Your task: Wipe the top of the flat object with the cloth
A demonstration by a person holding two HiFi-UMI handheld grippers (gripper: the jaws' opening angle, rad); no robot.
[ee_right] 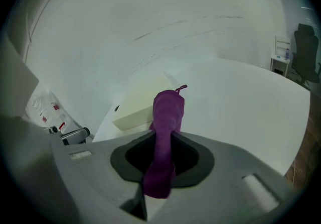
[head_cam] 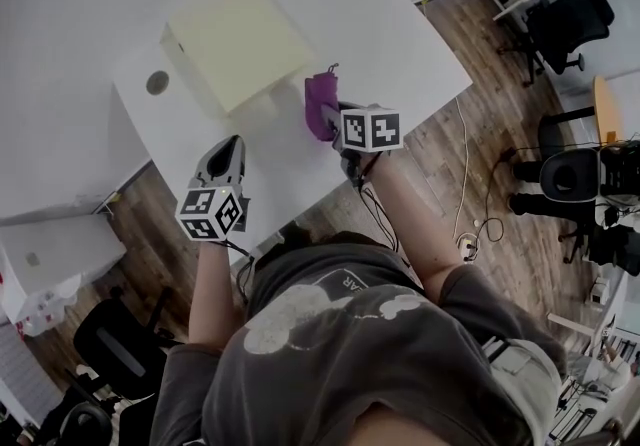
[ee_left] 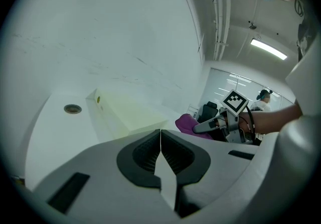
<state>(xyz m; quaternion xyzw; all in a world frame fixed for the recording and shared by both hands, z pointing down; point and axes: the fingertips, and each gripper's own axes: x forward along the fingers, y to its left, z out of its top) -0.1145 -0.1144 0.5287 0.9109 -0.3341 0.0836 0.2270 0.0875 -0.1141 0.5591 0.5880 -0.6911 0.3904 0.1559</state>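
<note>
My right hand-held gripper (ee_right: 161, 142) clamped the crumpled purple cloth (ee_right: 168, 110) near the pale yellow flat box (head_cam: 238, 46) on the white table (head_cam: 405, 44); my left hand-held gripper (ee_left: 160, 140) sat closed, empty.

Pretty plain office here: brown wood-plank floor (head_cam: 500, 154), a big white table (head_cam: 420, 54) by a bare white wall (ee_left: 125, 32). Black swivel office chairs (head_cam: 565, 19) sit off to the right, loose cables (head_cam: 461, 164) trail across the planks, and a long ceiling strip light (ee_left: 268, 49) is on.
</note>
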